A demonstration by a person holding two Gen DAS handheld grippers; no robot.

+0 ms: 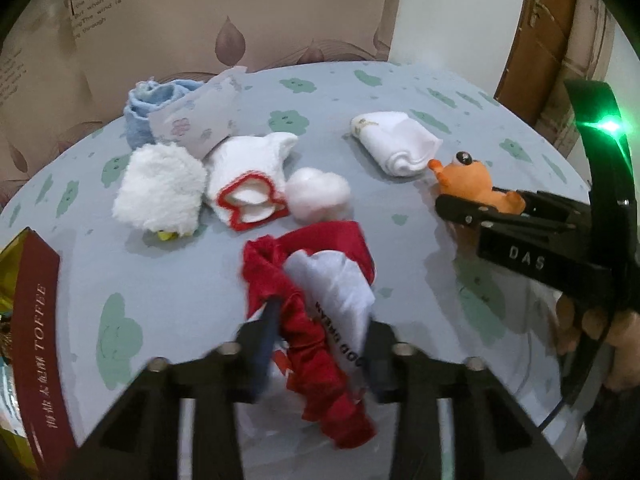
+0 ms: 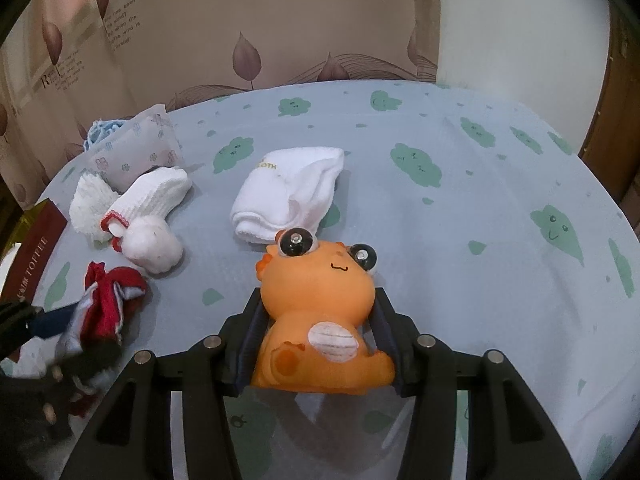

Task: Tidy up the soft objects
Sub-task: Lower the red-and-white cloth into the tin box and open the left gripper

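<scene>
Left gripper is clenched on the red and white cloth bundle, which lies at the near edge of the round table. The grip sits on a bunched fold, and loose red cloth trails below the fingers (some blur here, so how far the pads bite is not plain). To do this step well, in my judgement, the lift should be slow and straight up so the trailing end clears the tabletop, and the bundle should be carried over the cotton ball rather than dragged through it.

Right gripper is grasping the orange toy by its sides, near the table's middle. The toy is upright, 2 large dark eyes facing away, with a striped white patch on its flank. It looks squashy, so the squeeze should stay light.

Also on the table: a folded white towel just beyond the toy, and, well to the left, a fluffy white item, a white sock with red trim and a blue cloth. No container for sorting is identifiable.
</scene>
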